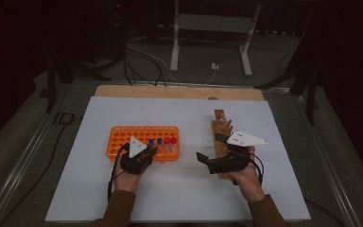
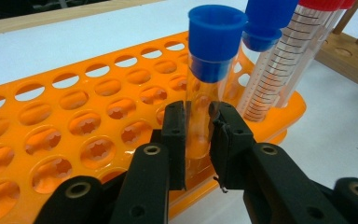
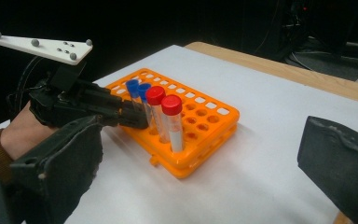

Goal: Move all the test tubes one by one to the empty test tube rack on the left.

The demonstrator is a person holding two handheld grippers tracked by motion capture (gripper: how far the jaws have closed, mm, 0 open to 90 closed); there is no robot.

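Fingers (image 2: 175,140) of left gripper (image 2: 198,140) clamp blue-capped tube (image 2: 209,56) at its base.

Orange rack (image 2: 74,116) — blue-capped tube (image 2: 209,60)

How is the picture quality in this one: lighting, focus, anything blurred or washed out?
High view: dim, dark surroundings, soft detail; the white table cover is the brightest area. Left gripper view: well lit, the blue-capped tube between the left gripper pads is fairly sharp, its clear wall faint. Right gripper view: black background, the orange rack is clear, the right gripper blurs at the edges.
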